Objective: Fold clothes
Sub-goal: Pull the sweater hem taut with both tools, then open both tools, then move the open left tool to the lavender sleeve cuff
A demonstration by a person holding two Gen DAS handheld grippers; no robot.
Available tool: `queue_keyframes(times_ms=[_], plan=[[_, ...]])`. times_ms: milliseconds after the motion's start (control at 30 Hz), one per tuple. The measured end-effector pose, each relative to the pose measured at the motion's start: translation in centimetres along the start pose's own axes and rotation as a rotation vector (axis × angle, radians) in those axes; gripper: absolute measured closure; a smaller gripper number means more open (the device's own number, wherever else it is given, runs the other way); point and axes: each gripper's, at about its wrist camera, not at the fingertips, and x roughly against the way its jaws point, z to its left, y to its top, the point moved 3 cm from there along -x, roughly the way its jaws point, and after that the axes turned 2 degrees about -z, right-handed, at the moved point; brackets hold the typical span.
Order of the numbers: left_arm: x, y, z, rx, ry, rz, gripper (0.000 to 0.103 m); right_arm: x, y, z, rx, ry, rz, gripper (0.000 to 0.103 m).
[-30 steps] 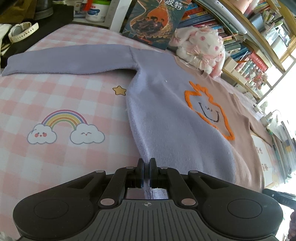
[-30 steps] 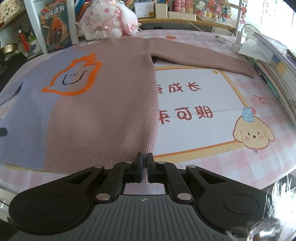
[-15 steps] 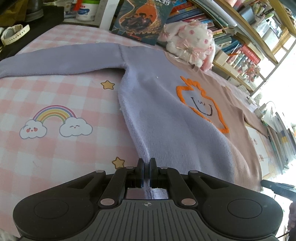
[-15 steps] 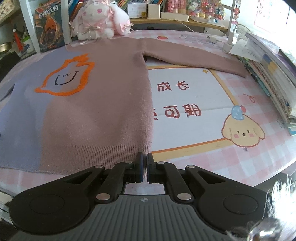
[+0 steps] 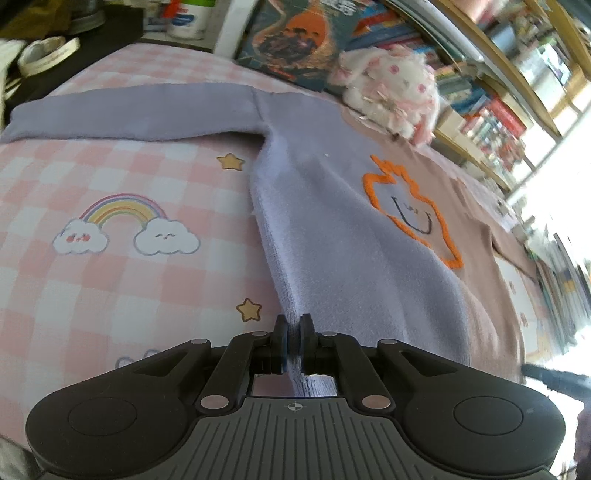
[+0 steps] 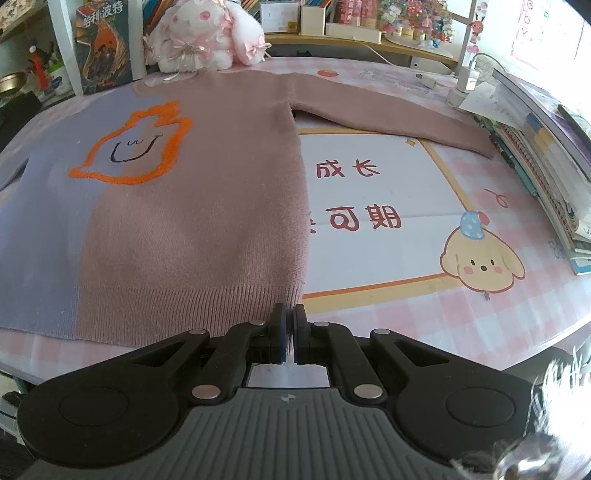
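Note:
A two-tone sweater [image 5: 354, 236], lilac on one half and dusty pink on the other [image 6: 207, 206], lies flat on the table with an orange flame face on its chest. Both sleeves are spread out sideways. My left gripper [image 5: 293, 325] sits at the lilac hem corner. Its jaws are opening, and a strip of lilac fabric is still pinched between the pads. At the pink hem corner my right gripper [image 6: 289, 317] is shut. Whether it nips the ribbed edge is unclear.
A pink checked cloth [image 5: 110, 288] with rainbow and puppy [image 6: 480, 262] prints covers the table. A plush bunny [image 6: 207, 33] and a book [image 6: 103, 44] stand behind the collar. Stacked books [image 6: 546, 162] line the right edge, and shelves run along the back.
The left pads have parted slightly around the lilac hem, and the left view has shifted a little and blurred. The right gripper and the pink side look the same.

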Motion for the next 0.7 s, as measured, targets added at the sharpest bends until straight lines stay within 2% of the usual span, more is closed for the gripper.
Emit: queue_keyframes(times_ms=[67, 133, 300, 467, 567, 700], plan=[[0.3, -0.3, 0.2, 0.038, 0.024, -0.018, 0.092, -0.1, 0.1, 0.0, 0.012, 0.006, 0.003, 0.099], [0.8, -0.7, 0.1, 0.058, 0.056, -0.035, 0.086, -0.1, 0.1, -0.2, 0.013, 0.016, 0.006, 0.098], [2.4, -1.8, -1.7, 0.052, 0.14, -0.068, 0.079, -0.1, 0.0, -0.2, 0.058, 0.041, -0.004, 0.097], [3.8, -2.9, -4.6, -0.002, 0.227, -0.11, 0.055, -0.1, 0.0, -0.8, 0.034, 0.063, 0.0, 0.095], [4.4, -4.1, -5.6, 0.016, 0.258, -0.118, 0.052, 0.0, 0.0, -1.4, -0.011, 0.072, -0.004, 0.091], [5.1, -5.6, -6.9, -0.01, 0.301, -0.114, 0.044, 0.6, -0.3, -1.9, -0.024, 0.092, -0.024, 0.078]])
